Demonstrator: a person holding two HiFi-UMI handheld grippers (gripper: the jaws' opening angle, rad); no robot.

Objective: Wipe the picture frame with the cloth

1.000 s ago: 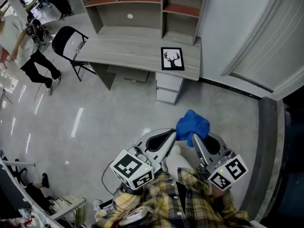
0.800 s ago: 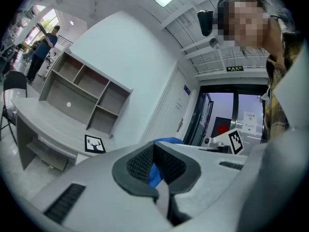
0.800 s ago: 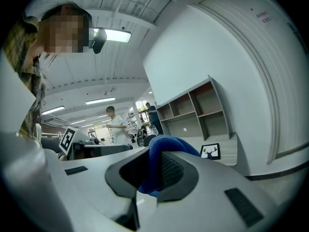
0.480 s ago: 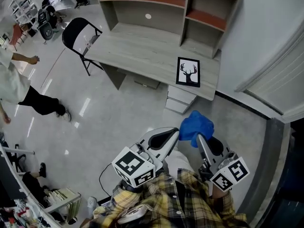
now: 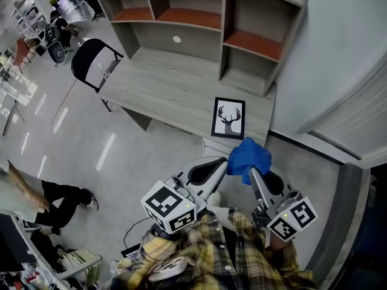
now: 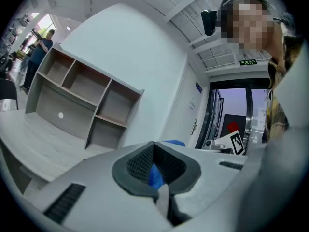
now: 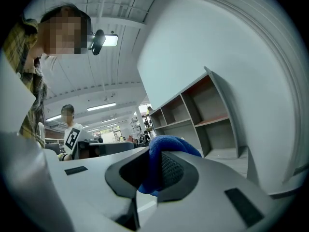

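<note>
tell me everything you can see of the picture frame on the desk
The picture frame is a narrow black rectangle around a white picture of a black deer head with antlers. It lies flat, face up, near the right front corner of the grey wood-look desk, before the shelf unit. Only the desk touches it; the blue cloth is not yet on it.

Setting: open-plan office or workroom hall. Evidence:
- grey wood-grain worktop (image 5: 169,92), centre
- empty cubby shelf unit (image 5: 199,41) standing on it, top centre
- black folding chair (image 5: 91,60), upper left
- glossy pale floor (image 5: 139,156)
- storage racks (image 5: 27,2), far upper left
- strip ceiling lights (image 7: 101,106), right gripper view
</note>
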